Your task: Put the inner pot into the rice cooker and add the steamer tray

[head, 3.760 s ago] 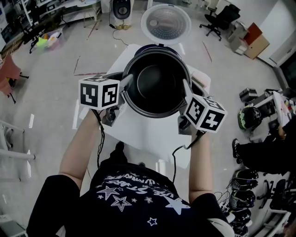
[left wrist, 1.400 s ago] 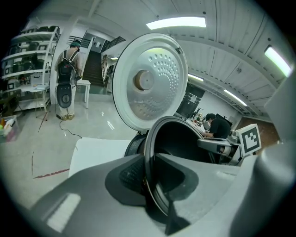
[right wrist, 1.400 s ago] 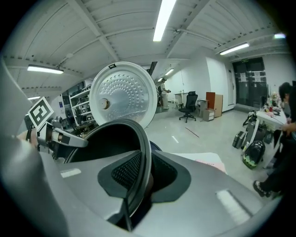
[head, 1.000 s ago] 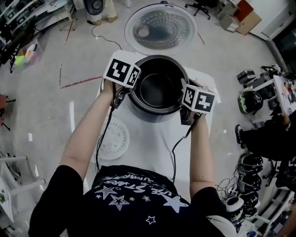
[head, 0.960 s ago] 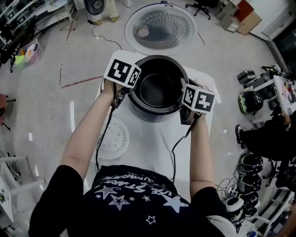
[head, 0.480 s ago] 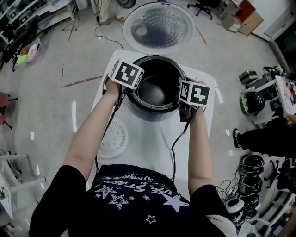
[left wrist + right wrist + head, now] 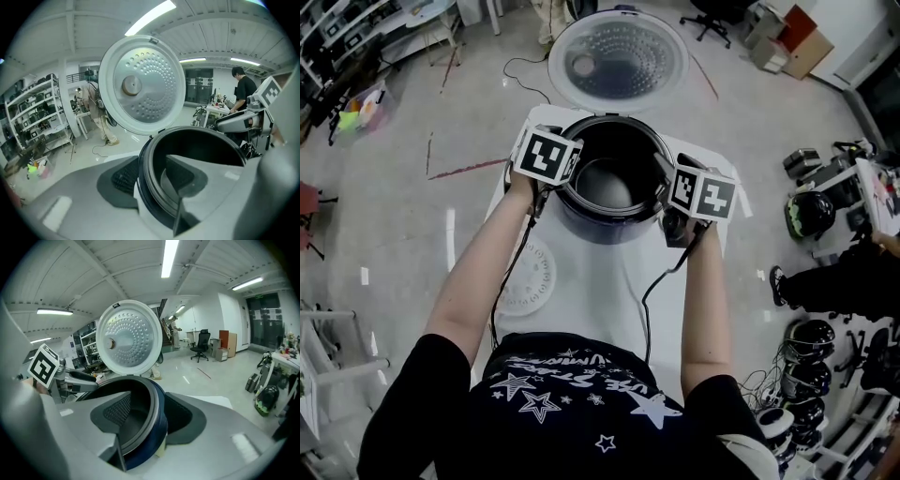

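The dark inner pot [image 7: 609, 183] sits inside the rice cooker [image 7: 605, 228] on the white table [image 7: 600, 291]. The cooker's round lid [image 7: 619, 56] stands open behind it. My left gripper [image 7: 565, 186] straddles the left rim [image 7: 150, 180], one jaw outside the cooker and one inside the pot, with a gap showing on the inner side. My right gripper [image 7: 664, 187] straddles the right rim [image 7: 147, 416]. Its jaws have just been opening and the pads stand off the rim between them. The white perforated steamer tray [image 7: 528, 277] lies low at the table's left.
A person in dark clothes [image 7: 244, 91] stands at benches in the background. Helmets and gear [image 7: 806, 211] crowd the floor to the right. Cables hang from both grippers over the table's front. An office chair [image 7: 202, 344] stands far off.
Earlier the pot hung between both grippers above the cooker; now it rests inside. Over the last second the right gripper's cube has edged outward from the rim. The left gripper has barely moved.
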Tool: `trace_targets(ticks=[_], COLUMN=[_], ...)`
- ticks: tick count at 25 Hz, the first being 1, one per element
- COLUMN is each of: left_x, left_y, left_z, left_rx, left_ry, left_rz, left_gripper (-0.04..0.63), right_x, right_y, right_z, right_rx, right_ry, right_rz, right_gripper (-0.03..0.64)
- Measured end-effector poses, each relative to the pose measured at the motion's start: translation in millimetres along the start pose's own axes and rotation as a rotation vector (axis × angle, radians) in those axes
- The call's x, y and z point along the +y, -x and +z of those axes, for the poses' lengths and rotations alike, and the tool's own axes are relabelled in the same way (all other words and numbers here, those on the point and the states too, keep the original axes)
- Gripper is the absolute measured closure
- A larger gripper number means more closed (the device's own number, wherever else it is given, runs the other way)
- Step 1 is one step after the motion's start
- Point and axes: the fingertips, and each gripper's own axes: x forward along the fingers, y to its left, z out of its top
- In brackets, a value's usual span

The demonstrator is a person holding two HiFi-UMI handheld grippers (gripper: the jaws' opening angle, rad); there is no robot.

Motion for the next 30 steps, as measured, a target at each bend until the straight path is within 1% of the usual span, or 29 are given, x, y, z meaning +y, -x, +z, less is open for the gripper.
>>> trace_targets(ticks=[5,9,10,12,16,19,25,28,30], left_x=[0,-2,-4,-7,2,14,28,38,45], left_y=[33,65,74,91,123,143,170,176,179], left_z=[3,-4,-5,-12,-36,-62,-124,-155,-174], left_rx=[-0.056,-0.105,-0.120,-0.147,-0.176,-0.169,-0.113,-0.089,-0.073], left_ry=[0.018,0.023,0.020,0.021,0.056,0.090,0.159,0.209,0.230], left_rz=[0.013,0.032,0.047,0.090,0.178,0.227,0.257,0.248,0.240], left_gripper=[0.410,0.431,0.435,0.472,0.532,0.595,0.595,0.595,0.595], right_x=[19,44,50,58,92,128,184,210,226], right_y=[20,32,35,41,47,50,59,59,59], right_z=[10,11,11,7,-6,-19,-45,-62,-72], right_rx=[-0.047,-0.085,-0.096,-0.112,-0.107,-0.090,-0.057,-0.027,-0.012], right_ry=[0.017,0.014,0.008,0.010,0.050,0.084,0.135,0.156,0.175], right_rz=[0.041,0.122,0.150,0.198,0.280,0.349,0.433,0.468,0.474], right_gripper=[0.368,0.368,0.368,0.370,0.370,0.370,0.370,0.383,0.383])
